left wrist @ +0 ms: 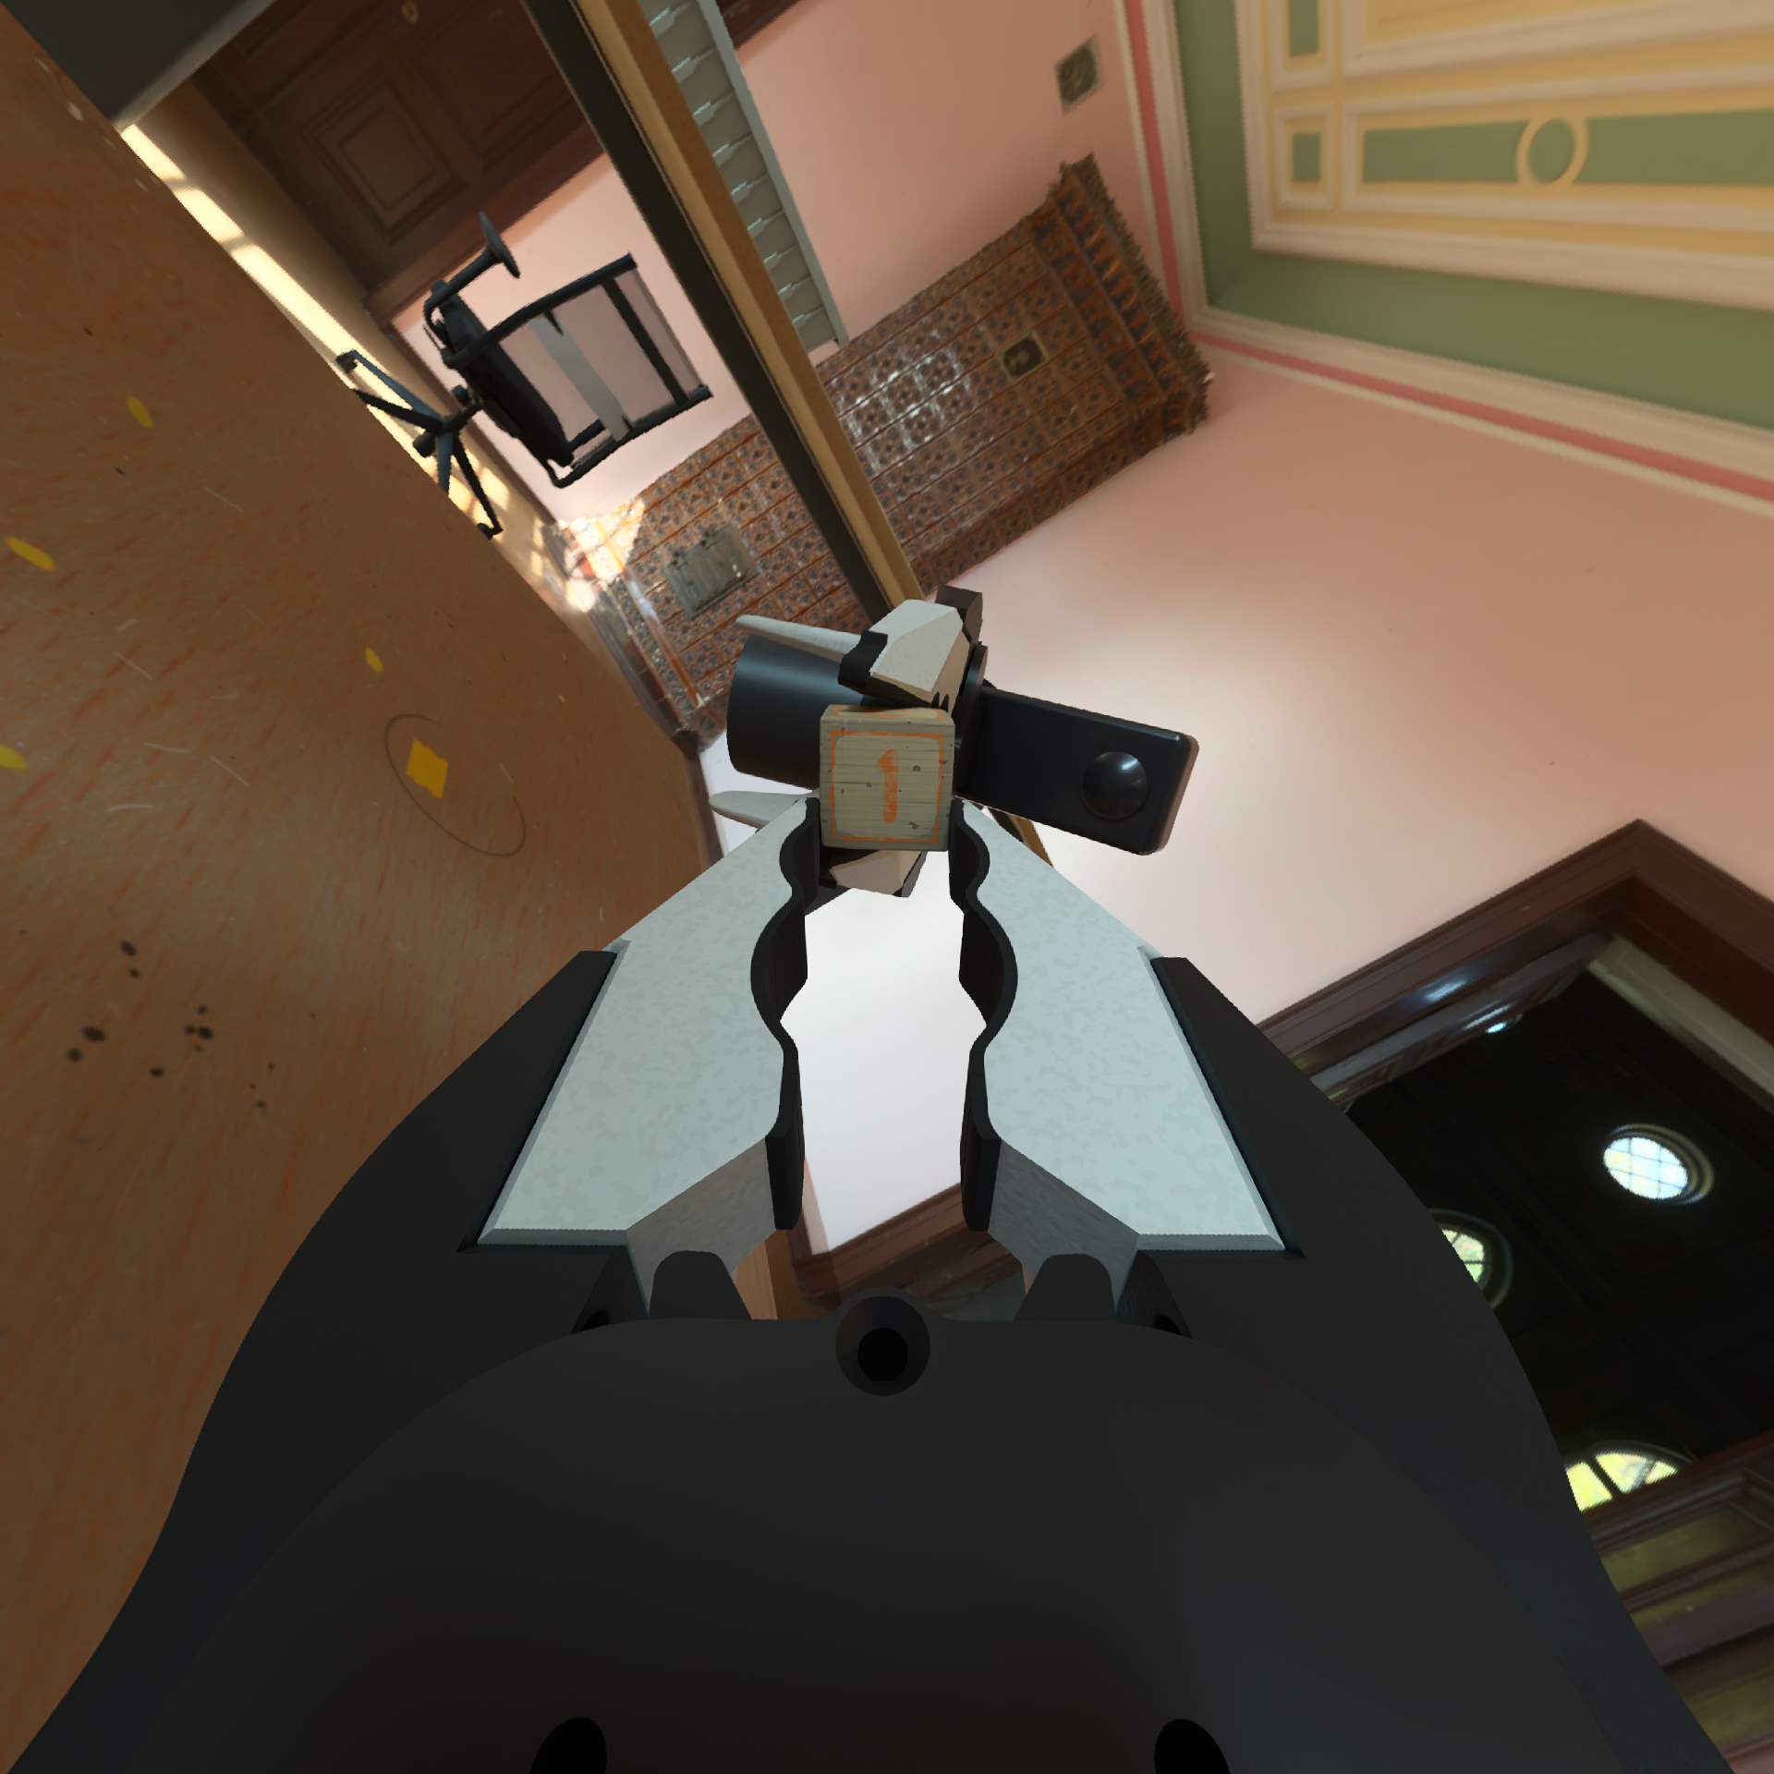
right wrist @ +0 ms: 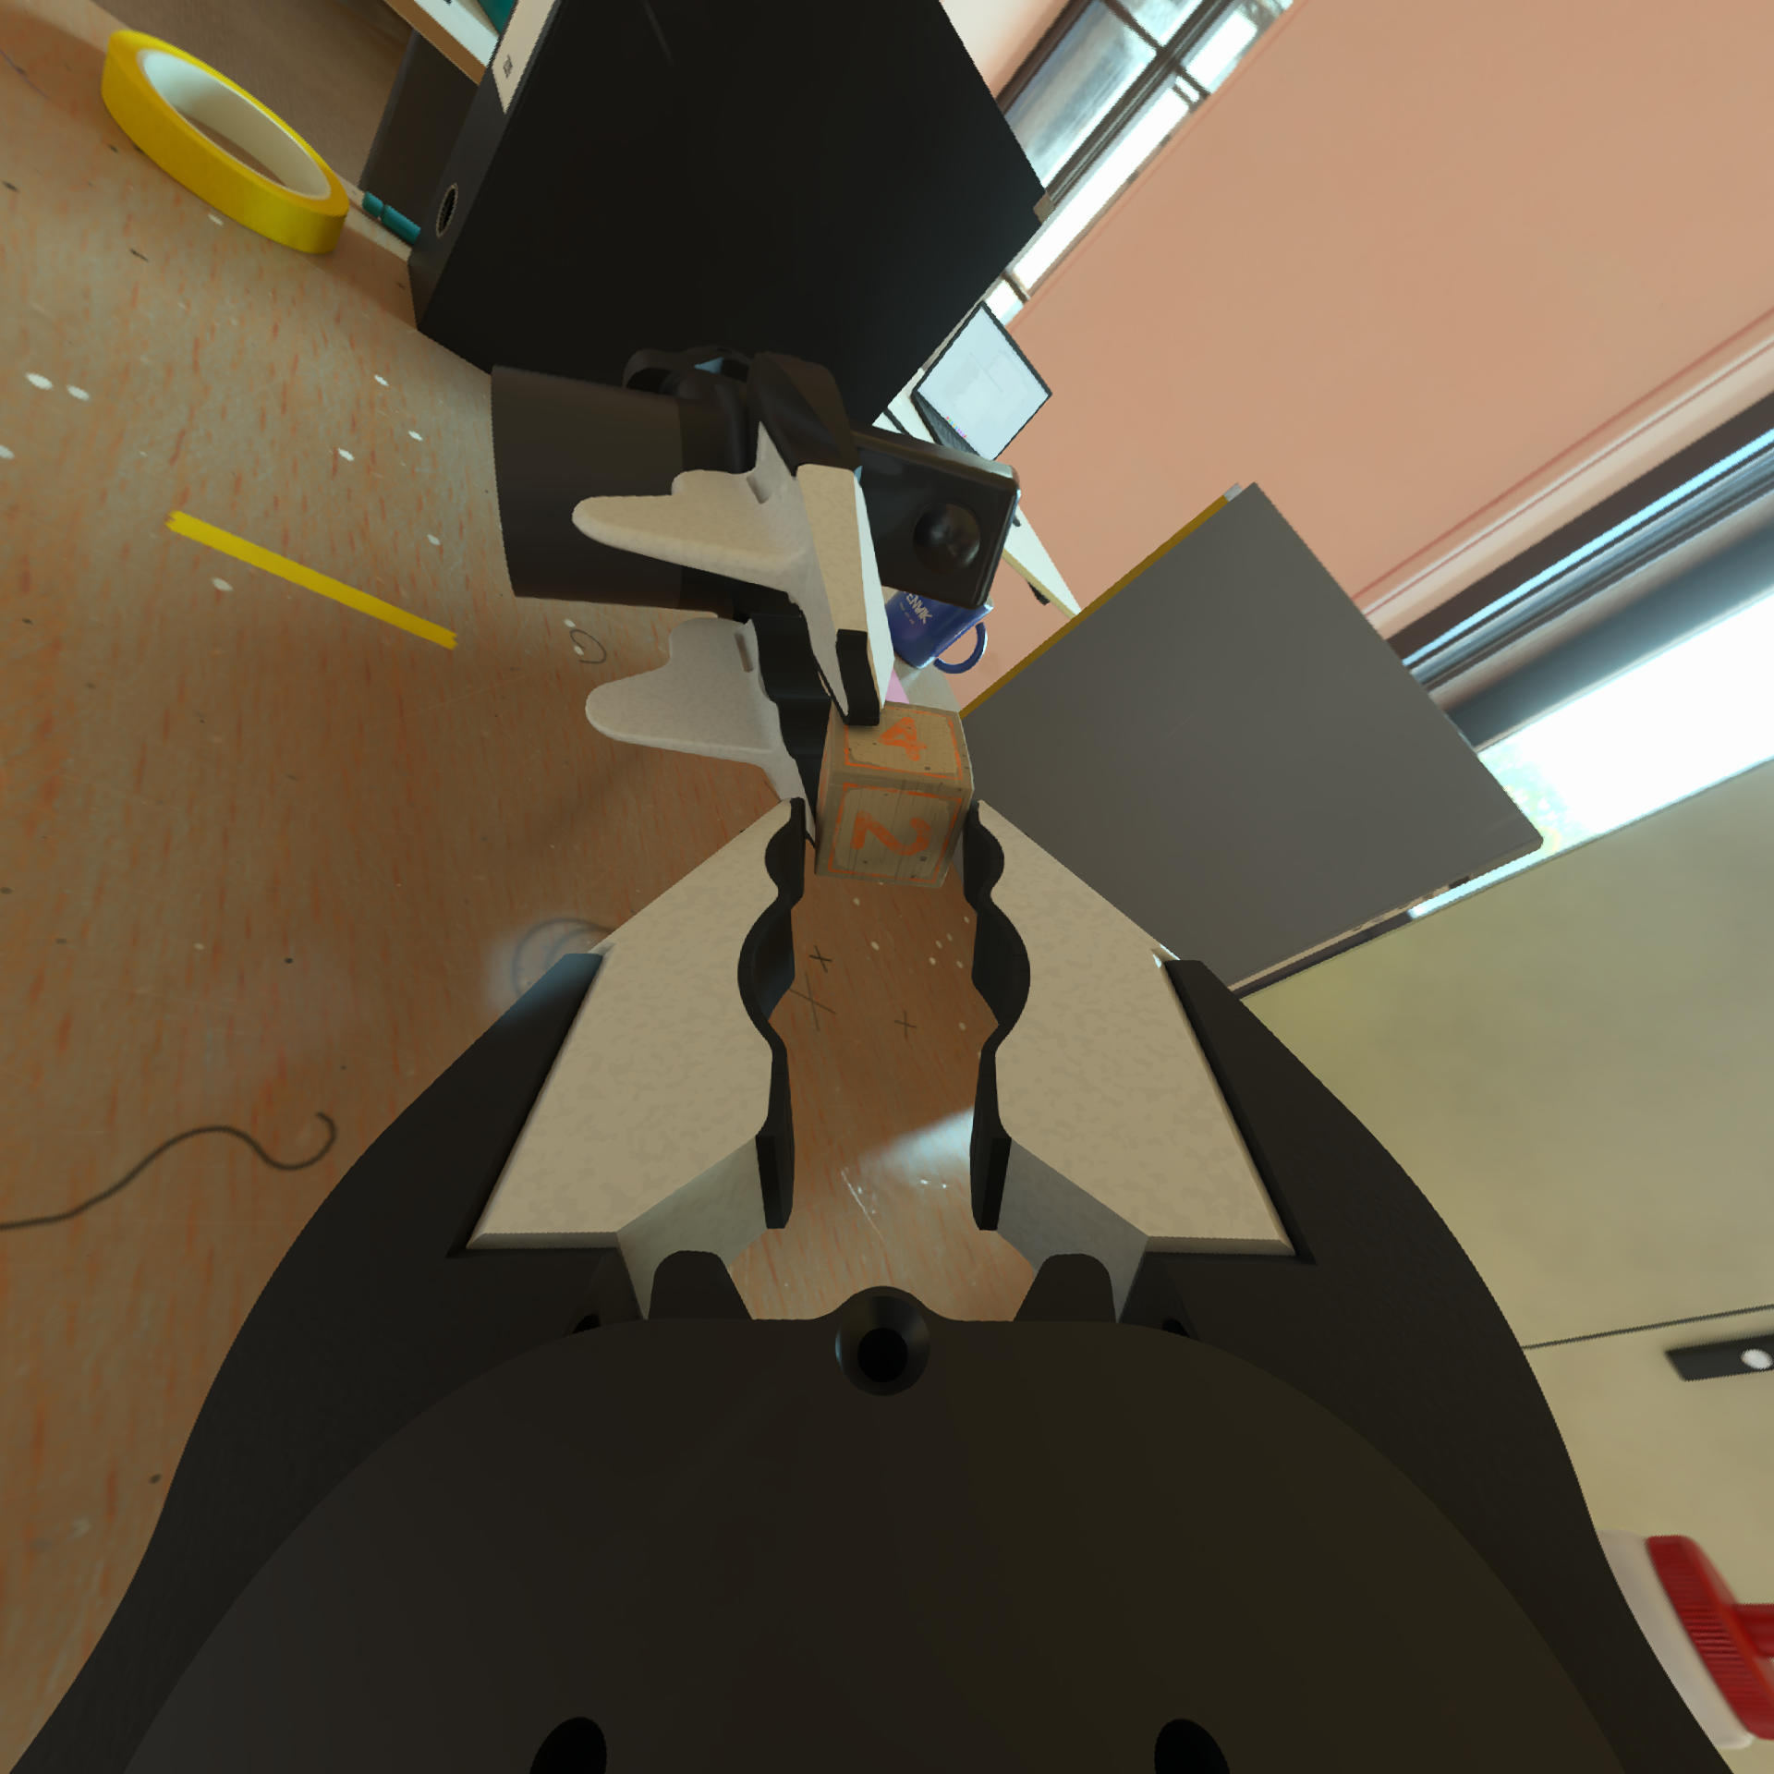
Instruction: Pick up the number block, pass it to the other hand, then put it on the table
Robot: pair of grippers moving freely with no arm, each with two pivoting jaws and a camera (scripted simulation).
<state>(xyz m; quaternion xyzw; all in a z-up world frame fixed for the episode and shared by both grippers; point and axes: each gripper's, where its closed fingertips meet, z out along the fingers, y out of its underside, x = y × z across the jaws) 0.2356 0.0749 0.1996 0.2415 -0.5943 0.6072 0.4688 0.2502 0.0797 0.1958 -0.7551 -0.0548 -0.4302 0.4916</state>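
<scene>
The number block (left wrist: 888,787) is a small wooden cube with orange digits, held in the air above the wooden table (left wrist: 240,768). My left gripper (left wrist: 883,821) is shut on it, fingertips pressing its left and right sides. The right gripper's fingers (left wrist: 912,653) clamp it from above and below in this view. In the right wrist view the block (right wrist: 893,816) sits between my right gripper's (right wrist: 883,821) tips, which touch both its sides. One of the left gripper's fingers (right wrist: 845,576) presses on the block's upper face; its other finger is hidden behind the block.
A yellow tape roll (right wrist: 221,144), a black box (right wrist: 720,192) and a yellow tape strip (right wrist: 307,576) lie on the table. A blue mug (right wrist: 926,624) and a grey board (right wrist: 1229,749) are behind the block. An office chair (left wrist: 557,365) stands beyond the table edge.
</scene>
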